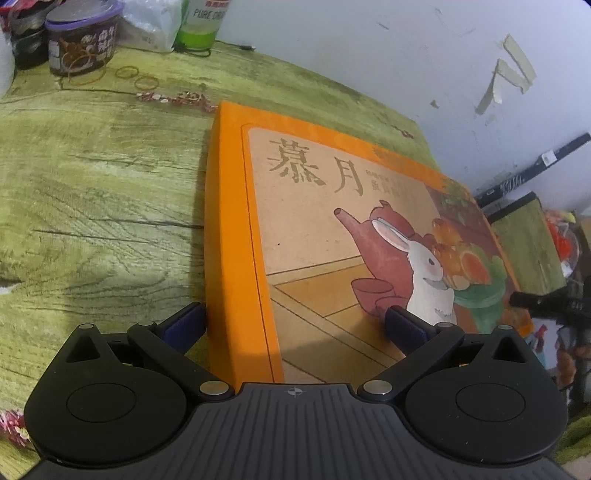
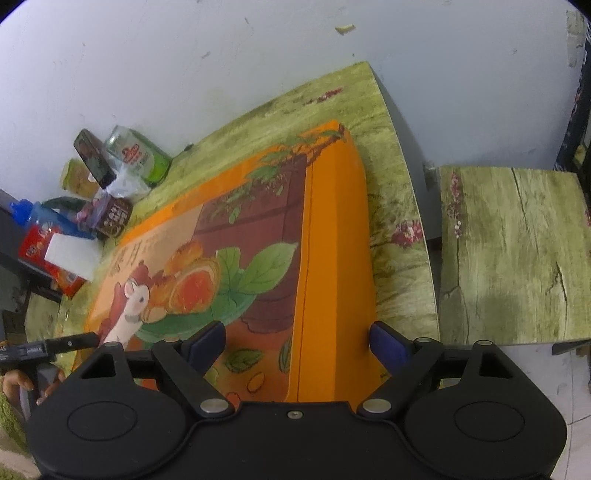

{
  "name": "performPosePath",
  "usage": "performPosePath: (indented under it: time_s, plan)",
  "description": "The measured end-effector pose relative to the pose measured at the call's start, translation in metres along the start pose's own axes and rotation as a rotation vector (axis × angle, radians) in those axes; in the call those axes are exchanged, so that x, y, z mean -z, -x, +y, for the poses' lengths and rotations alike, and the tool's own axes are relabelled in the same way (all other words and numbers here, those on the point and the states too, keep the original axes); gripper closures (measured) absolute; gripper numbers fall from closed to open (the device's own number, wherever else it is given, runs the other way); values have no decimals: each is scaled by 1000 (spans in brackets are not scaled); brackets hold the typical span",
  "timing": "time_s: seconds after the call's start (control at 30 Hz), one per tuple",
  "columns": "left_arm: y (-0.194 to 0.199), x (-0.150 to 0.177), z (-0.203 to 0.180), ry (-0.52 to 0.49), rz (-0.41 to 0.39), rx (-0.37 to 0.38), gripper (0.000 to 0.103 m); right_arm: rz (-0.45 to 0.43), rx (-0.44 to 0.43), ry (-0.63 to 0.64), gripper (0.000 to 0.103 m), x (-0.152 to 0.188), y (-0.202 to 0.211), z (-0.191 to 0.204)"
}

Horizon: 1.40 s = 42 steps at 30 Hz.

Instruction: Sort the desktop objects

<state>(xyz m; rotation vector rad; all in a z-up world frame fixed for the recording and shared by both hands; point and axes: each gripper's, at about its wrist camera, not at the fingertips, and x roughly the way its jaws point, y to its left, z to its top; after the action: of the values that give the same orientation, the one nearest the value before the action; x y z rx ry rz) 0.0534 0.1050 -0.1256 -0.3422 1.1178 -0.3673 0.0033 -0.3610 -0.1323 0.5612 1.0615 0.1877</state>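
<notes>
Left gripper (image 1: 293, 325), jaws spread wide, straddles the near left corner of a flat rectangular orange cardboard box (image 1: 236, 229) printed with a rabbit and teapot; one blue pad stands just outside the box's side wall, the other rests over the lid. Right gripper (image 2: 297, 343), likewise spread wide, straddles the near right corner of the same box (image 2: 332, 240), one pad just beside the outer wall, the other over the printed lid. Neither pad pair is seen to clamp.

The box lies flat on a green wood-grain patterned table (image 1: 92, 192), directly ahead of both grippers. Ahead and left of the left gripper: a purple-lidded brown round jar (image 1: 83, 40), a green-based clear plastic bottle (image 1: 199, 26), a crumpled clear plastic bag (image 1: 151, 26) and loose tan rubber bands (image 1: 136, 75). The white wall behind bears peeling tape strips (image 1: 509, 70). Right of the right gripper, a separate smaller green wood-grain table (image 2: 513, 254) stands apart across a gap.
</notes>
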Motion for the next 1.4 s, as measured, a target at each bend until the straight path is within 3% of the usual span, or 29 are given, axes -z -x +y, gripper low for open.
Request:
performPosePath:
  time_s: [0.57, 1.4]
  plan:
    - [-7, -27, 8, 83, -40, -10, 0, -16, -37, -106, 6, -19, -6, -10]
    - [-23, -22, 8, 63, -24, -24, 0, -46, 36, -73, 7, -16, -17, -2]
